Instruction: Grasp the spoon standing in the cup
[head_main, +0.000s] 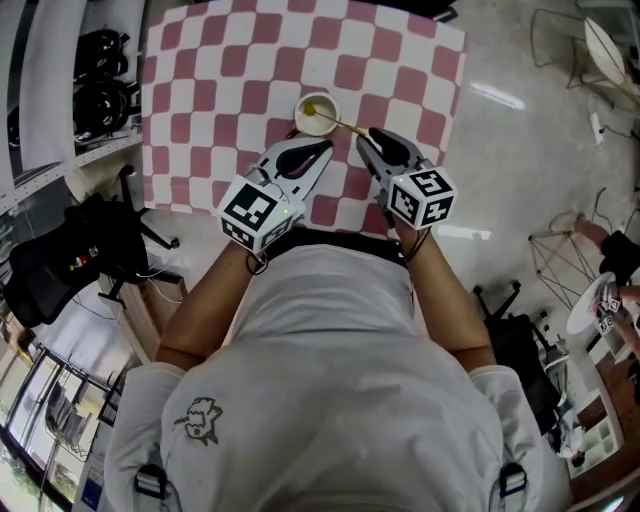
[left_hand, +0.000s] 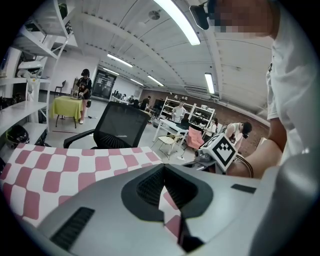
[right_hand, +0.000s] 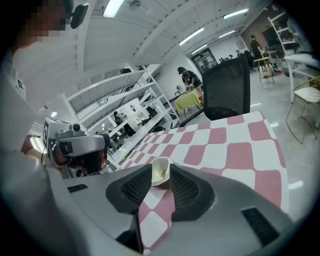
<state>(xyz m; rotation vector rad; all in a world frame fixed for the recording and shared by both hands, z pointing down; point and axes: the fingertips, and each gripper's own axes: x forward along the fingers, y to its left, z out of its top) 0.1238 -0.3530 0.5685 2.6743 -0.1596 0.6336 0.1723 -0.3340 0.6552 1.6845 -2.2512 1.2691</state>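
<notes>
- Plainly not yet gripped: right gripper (head_main: 366, 138) held with jaws slightly apart, nothing between them, lined up on the cup (head_main: 300, 120) just ahead.
- Left gripper (left_hand: 163, 166) pinched together at the tips, empty, parked just beside the right one (no part in the grasp, by the look of it).
- Spoon (head_main: 350, 126) standing in the cup near the middle of the checked tablecloth (head_main: 200, 80), thin handle leaning out over the rim toward the right gripper. Bowl end down inside and hard to make out.
- Risk of knocking the handle sideways with one jaw: narrow opening and a thin, slanted target, so easier to push than to straddle.
- Risk of tipping or sliding the cup: small, light-looking, loose on smooth cloth, and prone to lever over at the rim under any drag on the handle.
- Risk of slip once clamped: slender and probably slick metal against dark ribbed pads. Could swivel if caught too near its end.
- Cup pale, round, smooth-walled, open-topped, yellowish inside (liquid or glaze, cannot tell).
- Cloth flat and matte, in red and white squares.
</notes>
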